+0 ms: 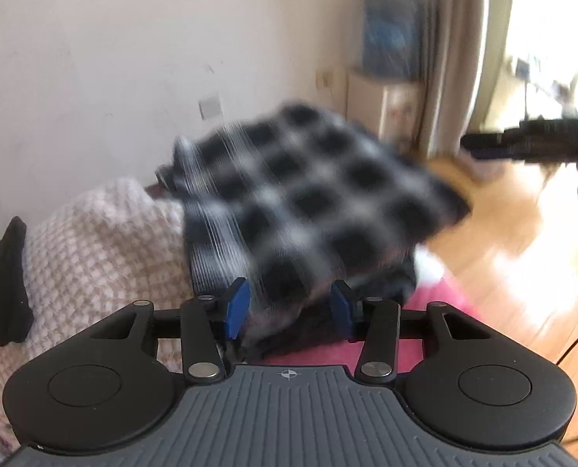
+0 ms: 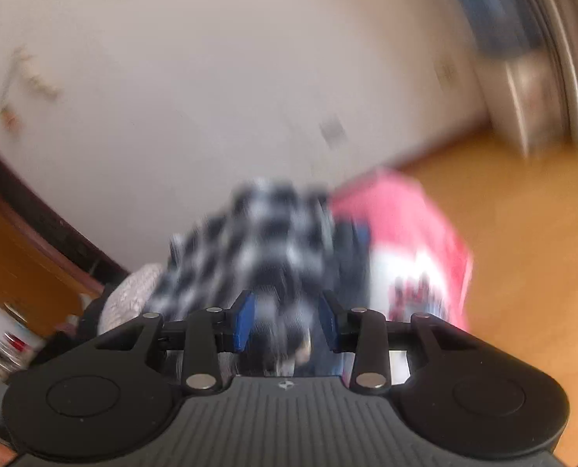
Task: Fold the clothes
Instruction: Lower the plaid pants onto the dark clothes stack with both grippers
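A black-and-white plaid garment, folded into a thick block and heavily blurred, hangs just ahead of my left gripper. Its near edge lies between the blue pads, which stand apart and do not visibly press it. In the right wrist view the same plaid garment reaches in between the pads of my right gripper, where a gap shows beside the cloth. My right gripper also appears at the right edge of the left wrist view, dark and blurred.
A beige knitted blanket lies left of the garment with a black item on it. Pink bedding is underneath. Wooden floor, a small cabinet and curtains are to the right, a white wall behind.
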`<state>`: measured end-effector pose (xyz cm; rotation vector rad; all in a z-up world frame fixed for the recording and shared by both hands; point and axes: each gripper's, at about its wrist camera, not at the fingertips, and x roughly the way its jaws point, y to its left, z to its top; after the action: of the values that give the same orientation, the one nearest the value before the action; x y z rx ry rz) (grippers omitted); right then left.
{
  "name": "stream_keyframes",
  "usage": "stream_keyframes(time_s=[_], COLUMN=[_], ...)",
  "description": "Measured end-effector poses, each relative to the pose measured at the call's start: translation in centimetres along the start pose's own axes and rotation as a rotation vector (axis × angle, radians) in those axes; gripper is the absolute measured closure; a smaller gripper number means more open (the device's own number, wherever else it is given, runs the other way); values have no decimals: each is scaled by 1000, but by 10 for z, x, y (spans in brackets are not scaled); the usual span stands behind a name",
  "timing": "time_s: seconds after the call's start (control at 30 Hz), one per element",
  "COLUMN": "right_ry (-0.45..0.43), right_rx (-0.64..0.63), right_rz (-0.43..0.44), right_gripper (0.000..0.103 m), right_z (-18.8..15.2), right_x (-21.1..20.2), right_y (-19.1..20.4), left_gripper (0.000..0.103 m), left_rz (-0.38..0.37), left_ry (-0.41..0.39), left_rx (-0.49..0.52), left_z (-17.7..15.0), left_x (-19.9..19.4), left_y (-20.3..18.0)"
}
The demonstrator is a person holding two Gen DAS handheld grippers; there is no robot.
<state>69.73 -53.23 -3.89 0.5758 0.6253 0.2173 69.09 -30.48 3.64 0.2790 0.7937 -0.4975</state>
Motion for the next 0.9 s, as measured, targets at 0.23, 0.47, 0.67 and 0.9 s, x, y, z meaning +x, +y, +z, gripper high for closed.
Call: stream_keyframes(time_s=[0.23, 0.47, 0.67, 0.9], right_ry=[-32, 109, 65, 350], right_rx=[-463, -644, -688, -463], right_rz=[115, -27, 22, -34], right_gripper=[67, 70, 70, 87], right_z=[-14, -11, 41, 75], right_x=[37, 73, 85, 169], right_y=[64, 74, 95, 62], left_gripper=[50, 50, 46, 46], left_rz=[-11, -70, -78, 30], left_ry=[106, 55, 29, 197], left_rx=[-234, -387, -342, -244], left_z=[-7, -5, 28, 30], left_x=[64, 39, 44, 97], left_y=[24, 44, 38, 23])
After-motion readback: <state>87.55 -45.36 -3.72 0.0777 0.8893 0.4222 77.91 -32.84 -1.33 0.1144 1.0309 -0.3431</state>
